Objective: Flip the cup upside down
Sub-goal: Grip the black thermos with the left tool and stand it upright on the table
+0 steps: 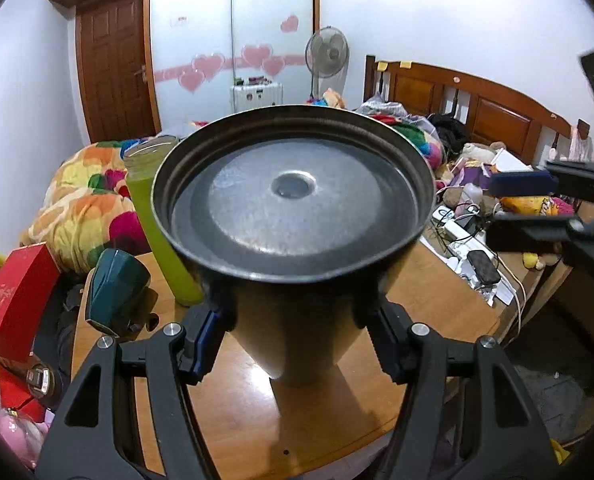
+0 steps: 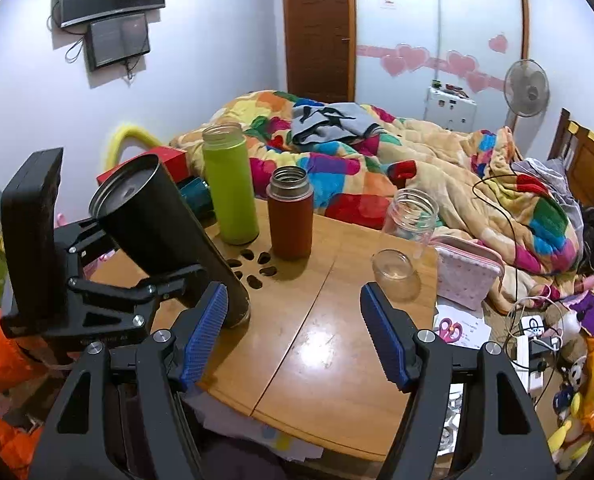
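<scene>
Clamping the black cup [image 1: 297,208] at mid-body, the left gripper [image 1: 295,344] holds it tilted, base up toward 11 o'clock in the right wrist view, mouth rim apparently touching the wooden table [image 2: 337,340]. Judged step: inversion nearly done; next, level the cup onto its rim, then release. The right gripper [image 2: 293,332] hangs spread and empty. Green bottle [image 2: 230,184] and brown flask [image 2: 290,216] stand near at 12 o'clock; open tabletop lies at 3 o'clock
</scene>
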`<state>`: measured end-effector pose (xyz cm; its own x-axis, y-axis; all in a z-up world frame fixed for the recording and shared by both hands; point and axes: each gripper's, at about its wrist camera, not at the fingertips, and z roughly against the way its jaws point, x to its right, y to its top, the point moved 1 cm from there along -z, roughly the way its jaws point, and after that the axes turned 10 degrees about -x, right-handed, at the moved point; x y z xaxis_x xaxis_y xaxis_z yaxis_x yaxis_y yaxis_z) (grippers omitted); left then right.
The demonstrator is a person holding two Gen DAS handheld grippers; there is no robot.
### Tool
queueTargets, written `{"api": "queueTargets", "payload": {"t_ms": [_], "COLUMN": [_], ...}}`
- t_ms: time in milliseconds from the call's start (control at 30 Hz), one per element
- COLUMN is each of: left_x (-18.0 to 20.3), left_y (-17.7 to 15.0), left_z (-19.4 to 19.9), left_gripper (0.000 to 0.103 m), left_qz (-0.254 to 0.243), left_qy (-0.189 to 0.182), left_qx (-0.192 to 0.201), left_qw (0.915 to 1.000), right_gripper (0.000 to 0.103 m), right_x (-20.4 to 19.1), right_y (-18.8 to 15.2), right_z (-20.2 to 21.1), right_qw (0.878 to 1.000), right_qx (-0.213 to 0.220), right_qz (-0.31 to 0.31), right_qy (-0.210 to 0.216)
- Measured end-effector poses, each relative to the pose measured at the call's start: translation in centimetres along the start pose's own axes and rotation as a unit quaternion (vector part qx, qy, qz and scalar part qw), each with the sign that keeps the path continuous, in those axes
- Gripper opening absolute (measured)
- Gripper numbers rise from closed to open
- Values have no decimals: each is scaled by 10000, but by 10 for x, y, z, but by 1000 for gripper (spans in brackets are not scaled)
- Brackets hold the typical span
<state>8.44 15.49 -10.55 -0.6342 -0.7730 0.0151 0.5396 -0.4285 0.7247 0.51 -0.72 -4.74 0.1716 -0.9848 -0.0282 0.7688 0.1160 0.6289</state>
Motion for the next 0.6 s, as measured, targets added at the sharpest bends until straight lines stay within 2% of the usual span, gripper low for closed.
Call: {"api": "queueTargets", "payload": {"t_ms": [233, 400, 600], "left_x": [-5, -2, -15], "left_y": [15, 19, 26], "left_z": [-12, -15, -19], "left_gripper": [64, 64, 64], "left_qz": [-33, -104, 164], "left_qy": [9, 16, -197], "left_qx": [-202, -300, -446], "left_qw": [9998, 9995, 9987], "right_gripper": [66, 66, 66], "right_x": [-1, -8, -9], "right_y": [-3, -4, -5], "right_z": [1, 1, 4], "right_qw": [9996, 9990, 9990], "right_qx": [172, 191, 249], "right_qz": [-190, -77, -127], "right_qy": [-146, -390, -356]}}
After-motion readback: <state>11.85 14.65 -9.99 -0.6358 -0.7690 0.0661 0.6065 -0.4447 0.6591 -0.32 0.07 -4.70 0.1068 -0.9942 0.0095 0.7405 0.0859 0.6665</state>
